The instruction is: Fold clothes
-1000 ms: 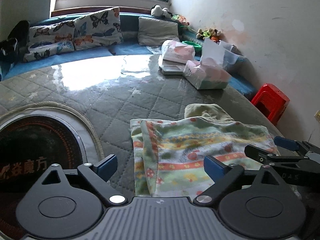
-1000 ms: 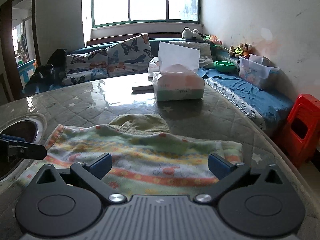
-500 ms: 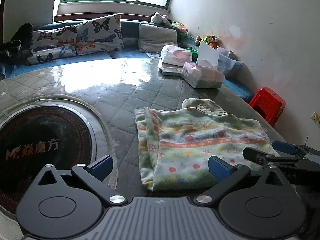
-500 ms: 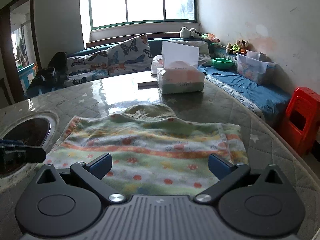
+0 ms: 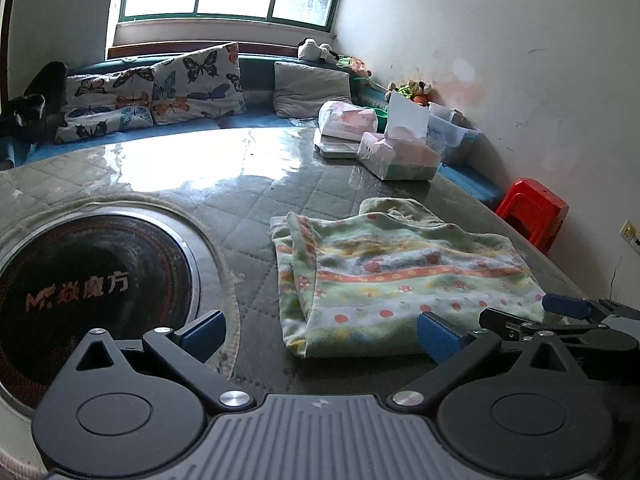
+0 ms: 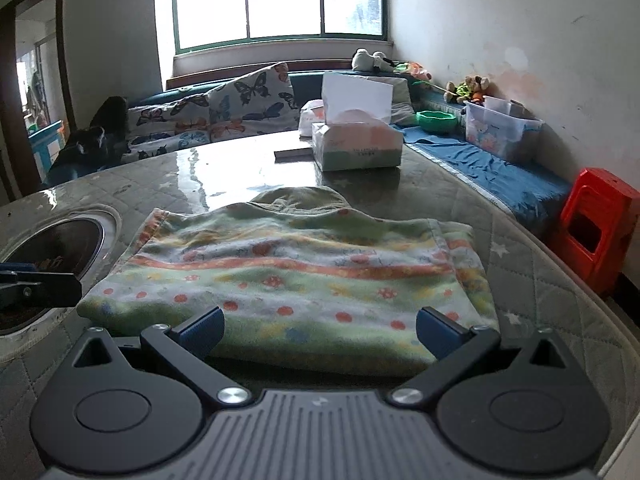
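Note:
A folded green fleece garment [image 5: 400,276] [image 6: 296,276] with orange stripes and red dots lies flat on the quilted table cover [image 5: 248,216]. An olive part [image 6: 300,198] sticks out at its far edge. My left gripper [image 5: 320,334] is open at the garment's near left corner and holds nothing. My right gripper [image 6: 320,332] is open too, just short of the near edge, also with nothing in it. In the left wrist view the right gripper [image 5: 526,311] shows at the garment's near right corner. One of the left fingers [image 6: 40,288] shows at the left edge of the right wrist view.
A round black hob [image 5: 80,280] is set into the table on the left. A tissue box [image 6: 356,146] and a plastic packet [image 5: 348,118] stand at the far side. A red stool [image 6: 596,224] stands right of the table, and a cushioned bench [image 5: 160,88] runs under the window.
Both grippers have drawn back from the garment toward its near edge, so more of it shows. The garment itself stays flat and still.

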